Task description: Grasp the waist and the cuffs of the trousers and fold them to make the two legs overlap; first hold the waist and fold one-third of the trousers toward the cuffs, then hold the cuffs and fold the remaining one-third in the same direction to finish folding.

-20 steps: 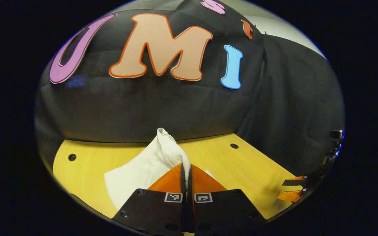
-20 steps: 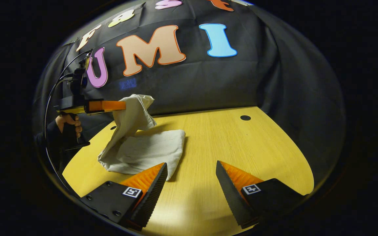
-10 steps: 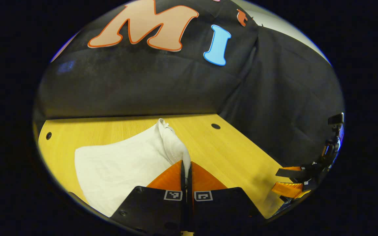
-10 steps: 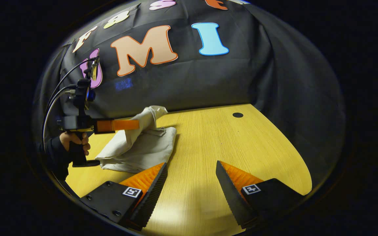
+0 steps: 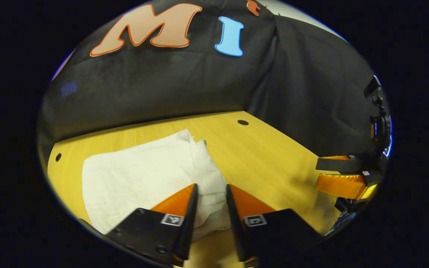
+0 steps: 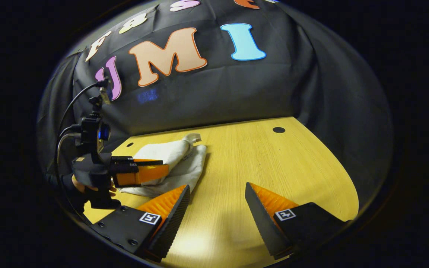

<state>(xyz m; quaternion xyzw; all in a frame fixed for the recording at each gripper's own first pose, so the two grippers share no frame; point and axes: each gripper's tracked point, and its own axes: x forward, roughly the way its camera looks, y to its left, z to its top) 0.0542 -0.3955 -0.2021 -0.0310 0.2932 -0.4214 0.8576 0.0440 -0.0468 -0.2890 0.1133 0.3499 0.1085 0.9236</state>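
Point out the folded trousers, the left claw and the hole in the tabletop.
trousers (image 5: 140, 175), left gripper view, on the flat top layer of cloth.
left claw (image 5: 210, 203), left gripper view, midway between its parted fingertips.
hole (image 6: 278, 130), right gripper view, on the dark round opening.

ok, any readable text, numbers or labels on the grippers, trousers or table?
No readable text.
On the left gripper: square black-and-white coded markers, a pattern, no letters.
On the right gripper: same kind of markers.
On the white folded cloth trousers and yellow wooden table: no print visible.
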